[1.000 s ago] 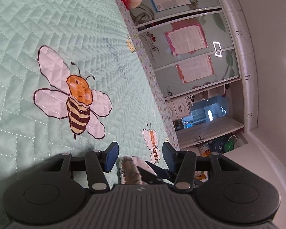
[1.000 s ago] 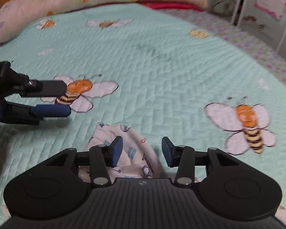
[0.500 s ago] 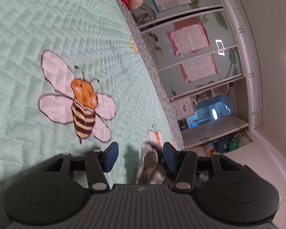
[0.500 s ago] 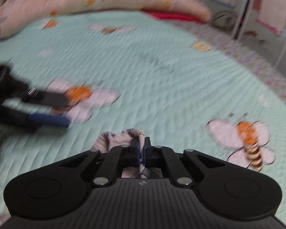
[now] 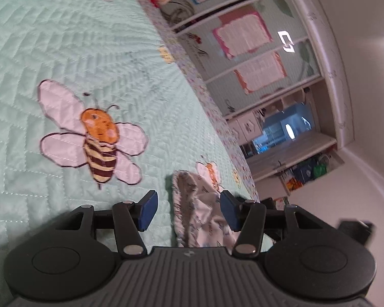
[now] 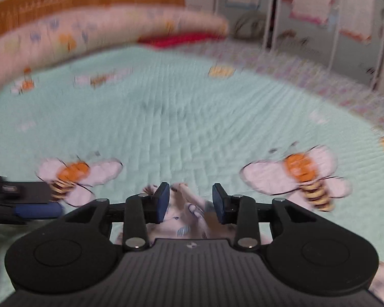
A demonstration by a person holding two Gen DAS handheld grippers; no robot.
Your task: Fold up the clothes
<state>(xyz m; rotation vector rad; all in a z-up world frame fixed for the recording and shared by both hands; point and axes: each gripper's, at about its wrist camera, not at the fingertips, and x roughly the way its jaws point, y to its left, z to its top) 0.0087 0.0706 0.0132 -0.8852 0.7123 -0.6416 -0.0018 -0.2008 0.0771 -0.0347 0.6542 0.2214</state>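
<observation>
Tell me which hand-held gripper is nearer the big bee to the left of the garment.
Left. The left hand-held gripper reaches beside that bee; the right hand-held gripper sits over the garment.

Mint quilt [image 6: 192, 128] lying broad and bare ahead of both grippers, offering free passage; small printed garment [image 5: 199, 212] bunching up just before jaws, only obstacle on near surface; left gripper [image 6: 30, 204] reaching in low at left edge of right wrist view, narrowing room there; long pillow [image 6: 102, 33] and red cloth [image 6: 181, 38] blocking far edge; glazed wardrobe doors [image 5: 248, 51] standing beyond bed's side.
</observation>
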